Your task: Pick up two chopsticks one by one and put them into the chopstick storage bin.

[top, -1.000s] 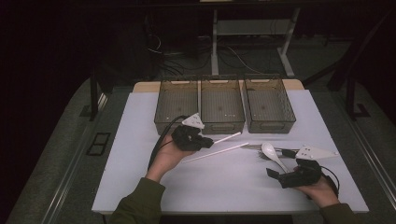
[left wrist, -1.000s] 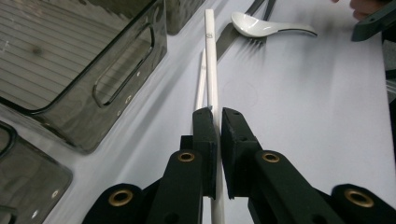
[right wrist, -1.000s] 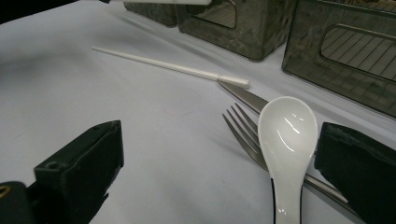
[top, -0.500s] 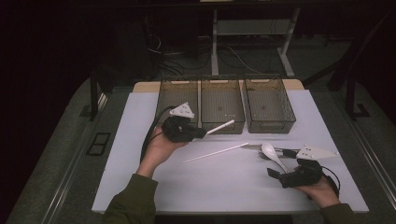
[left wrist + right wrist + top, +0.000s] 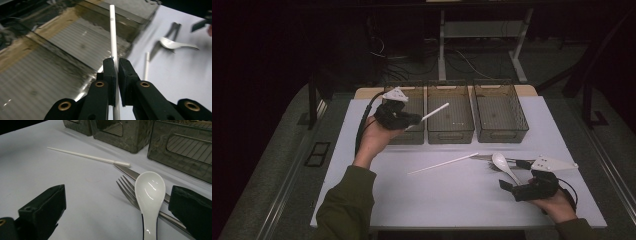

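Chopstick [image 5: 112, 37] in left gripper [image 5: 117, 65], above bin rim [image 5: 408, 136].

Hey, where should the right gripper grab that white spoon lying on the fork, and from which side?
Grip the white spoon by its handle, just behind the bowl, coming down from above with the right gripper and its jaws either side of the handle. The bowl is wide, rounded and glossy, so it would likely slip, while the handle is narrow. It rests across the fork, so there may be room beneath for the jaws.

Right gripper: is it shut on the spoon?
No. In the right gripper view the right gripper stands wide open, its jaws apart on either side of the white spoon lying on the table.
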`<state>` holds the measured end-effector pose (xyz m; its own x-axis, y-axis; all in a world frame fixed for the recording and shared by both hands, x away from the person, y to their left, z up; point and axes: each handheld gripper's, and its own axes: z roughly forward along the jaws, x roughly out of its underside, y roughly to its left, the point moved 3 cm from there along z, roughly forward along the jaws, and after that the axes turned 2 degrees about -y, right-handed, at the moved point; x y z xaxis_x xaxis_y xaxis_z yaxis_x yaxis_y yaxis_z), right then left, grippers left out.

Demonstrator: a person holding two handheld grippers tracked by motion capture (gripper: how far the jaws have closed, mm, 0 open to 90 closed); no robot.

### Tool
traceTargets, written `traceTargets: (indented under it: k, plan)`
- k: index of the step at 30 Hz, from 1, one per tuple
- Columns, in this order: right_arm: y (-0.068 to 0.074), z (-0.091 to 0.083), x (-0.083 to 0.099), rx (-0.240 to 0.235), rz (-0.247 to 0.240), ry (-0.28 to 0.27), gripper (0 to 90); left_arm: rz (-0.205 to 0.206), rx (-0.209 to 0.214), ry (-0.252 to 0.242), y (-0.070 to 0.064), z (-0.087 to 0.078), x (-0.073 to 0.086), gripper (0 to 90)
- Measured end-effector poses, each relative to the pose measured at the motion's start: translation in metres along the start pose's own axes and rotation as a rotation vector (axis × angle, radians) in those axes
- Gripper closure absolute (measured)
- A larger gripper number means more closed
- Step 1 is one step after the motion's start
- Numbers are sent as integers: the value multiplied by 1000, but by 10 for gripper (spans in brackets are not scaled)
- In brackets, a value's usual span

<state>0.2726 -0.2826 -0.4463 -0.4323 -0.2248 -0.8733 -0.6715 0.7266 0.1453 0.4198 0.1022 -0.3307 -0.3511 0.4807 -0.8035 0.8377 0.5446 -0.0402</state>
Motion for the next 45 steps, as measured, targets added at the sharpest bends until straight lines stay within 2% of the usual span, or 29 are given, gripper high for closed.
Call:
traceTargets:
  k: [3,4,12,20,28,36,40,44,45]
  plan:
    - [0,-1,0,0,-1,-3,13,-20,-32,-3,10,0,-3,842]
    - [-1,-1,0,1,-2,-5,13,-15,-42,5,15,-1,-4,842]
    - [0,-2,0,4,4,-9,13,-82,-156,27,44,7,-8,842]
    - [-1,-3,-1,5,6,-15,13,-140,-257,14,72,19,-10,842]
    - [0,-4,-1,3,6,-20,13,-210,-294,-11,96,31,1,842]
    - [0,-5,-1,1,7,-23,13,-251,-302,-9,104,44,12,841]
    - [0,-5,-1,1,7,-23,13,-245,-321,38,105,54,17,841]
    - [1,-6,-1,0,7,-23,13,-271,-325,58,107,63,23,840]
    - [1,-6,-1,-1,6,-24,13,-267,-327,75,107,65,24,840]
